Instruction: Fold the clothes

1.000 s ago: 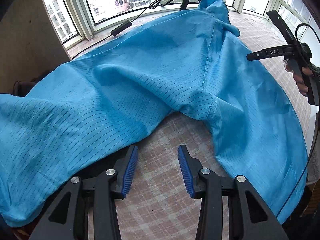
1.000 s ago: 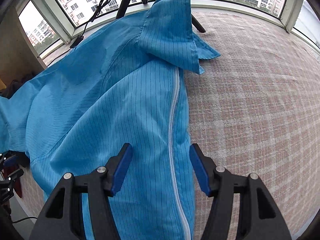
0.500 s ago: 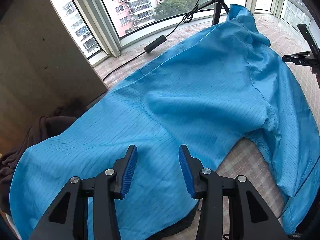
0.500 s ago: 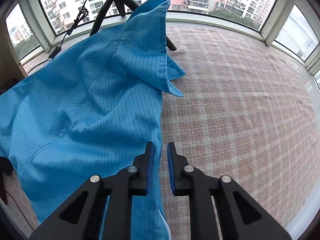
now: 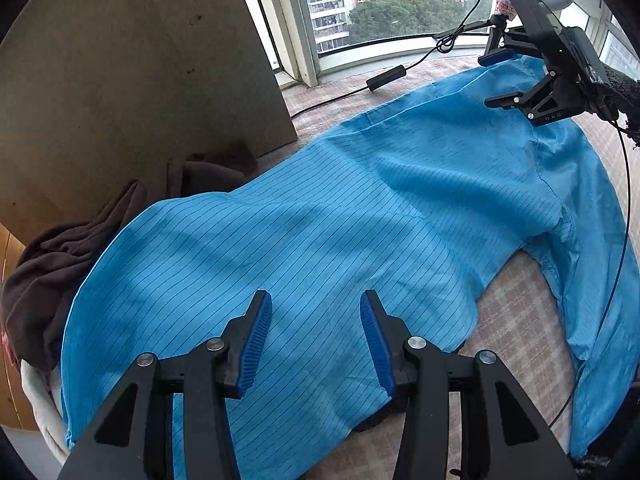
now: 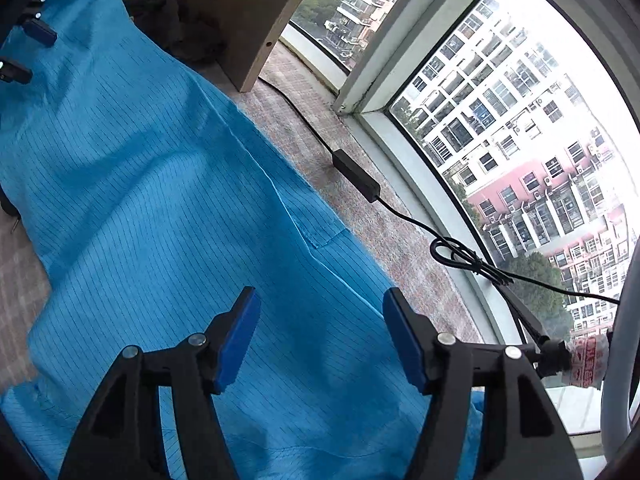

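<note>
A blue pinstriped garment lies spread flat on the checked cloth surface. It also fills the left of the right wrist view. My left gripper is open and empty, hovering over the garment's near lower end. My right gripper is open and empty above the garment's far collar end. It shows in the left wrist view at the upper right. The left gripper's tips show at the upper left of the right wrist view.
A dark brown cloth pile lies left of the garment beside a wooden panel. A black cable with an adapter runs along the window sill. A tripod base stands near the right gripper.
The right gripper has opened from nearly shut and swung over the collar end to face along the garment. The left gripper has moved left toward the garment's lower end.
</note>
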Motion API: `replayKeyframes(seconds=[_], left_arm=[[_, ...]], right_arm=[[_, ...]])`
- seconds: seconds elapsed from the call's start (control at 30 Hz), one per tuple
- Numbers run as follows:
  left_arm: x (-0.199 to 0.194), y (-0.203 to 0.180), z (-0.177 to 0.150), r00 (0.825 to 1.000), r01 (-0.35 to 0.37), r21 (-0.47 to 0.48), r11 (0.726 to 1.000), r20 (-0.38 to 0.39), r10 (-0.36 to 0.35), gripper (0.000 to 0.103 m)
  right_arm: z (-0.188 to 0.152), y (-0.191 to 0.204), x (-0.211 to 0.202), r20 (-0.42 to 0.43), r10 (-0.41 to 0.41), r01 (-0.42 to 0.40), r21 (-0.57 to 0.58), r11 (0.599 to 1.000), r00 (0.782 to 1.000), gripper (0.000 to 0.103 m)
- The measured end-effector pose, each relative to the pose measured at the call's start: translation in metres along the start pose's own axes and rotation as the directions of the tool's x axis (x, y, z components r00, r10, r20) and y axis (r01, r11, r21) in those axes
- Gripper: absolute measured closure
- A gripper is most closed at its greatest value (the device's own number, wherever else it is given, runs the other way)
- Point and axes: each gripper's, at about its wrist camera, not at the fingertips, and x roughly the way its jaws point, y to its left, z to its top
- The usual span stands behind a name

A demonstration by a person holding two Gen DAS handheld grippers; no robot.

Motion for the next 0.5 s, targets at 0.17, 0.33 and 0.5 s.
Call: replayKeyframes(seconds=[0.17,0.33,0.5], left_arm=[[0.005,0.01,-0.007,1.0,0.027,-0.073,0.997,0.008,-0.026,0.058],[0.016,0.008,-0.008,1.0,-0.009,-0.046,0.999,-0.017,0.008,0.058],[0.018,0.01,-0.004,1.0,-0.028,-0.041,0.999,-0.013,0.028,0.058]], right_arm=[[0.018,-0.009,0.037,-0.067,0.044,-0.049,-0.073,0.996,0.997,0.04],[0.014,-0.011,0.053,-0.18,0.038,-0.058,-0.107,0.993,0.983,0.101],[0.025,-0.043,0.044,-0.159,-0.052,0.05,-0.017,0.999,0.986,0.102]])
